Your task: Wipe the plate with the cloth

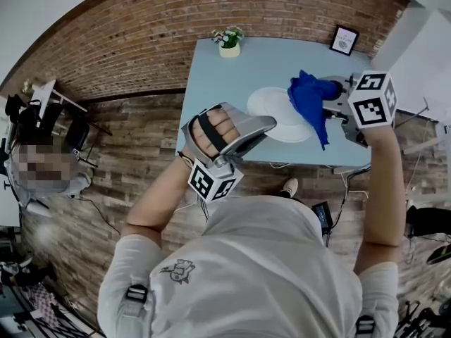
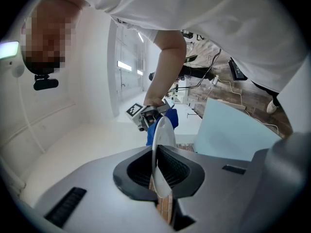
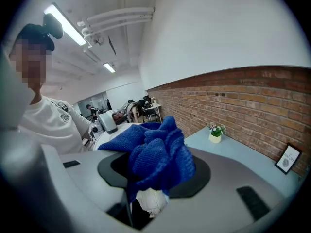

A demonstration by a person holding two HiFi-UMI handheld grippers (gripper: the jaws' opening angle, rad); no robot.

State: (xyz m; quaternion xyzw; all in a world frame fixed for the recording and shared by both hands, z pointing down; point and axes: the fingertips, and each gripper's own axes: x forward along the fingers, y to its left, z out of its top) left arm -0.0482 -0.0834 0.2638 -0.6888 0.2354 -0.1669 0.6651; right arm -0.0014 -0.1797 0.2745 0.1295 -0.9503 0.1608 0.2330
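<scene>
The left gripper (image 1: 264,127) is held level above the near edge of the pale blue table (image 1: 268,62), and its jaws are closed narrowly on the rim of the white plate (image 1: 271,105). In the left gripper view the plate (image 2: 163,144) is seen edge-on, pinched between the two dark pads of the left gripper (image 2: 160,178). The plate is kept out over the table's near half; whether it rests on the tabletop cannot be told. The right gripper (image 1: 331,94) is angled downward at the plate's right side, and a bunched blue cloth (image 1: 310,101) is clamped in its jaws. In the right gripper view the cloth (image 3: 155,154) is seen gathered into folds between the jaws of the right gripper (image 3: 150,188), with a white tag (image 3: 150,200) hanging beneath it. From the head view, the cloth is draped across the right part of the plate, one corner trailing down past the rim; actual contact cannot be confirmed. A small potted plant (image 1: 229,42) and a framed picture (image 1: 344,40) are set at the far edge of the table, against a brick wall (image 1: 141,41).
</scene>
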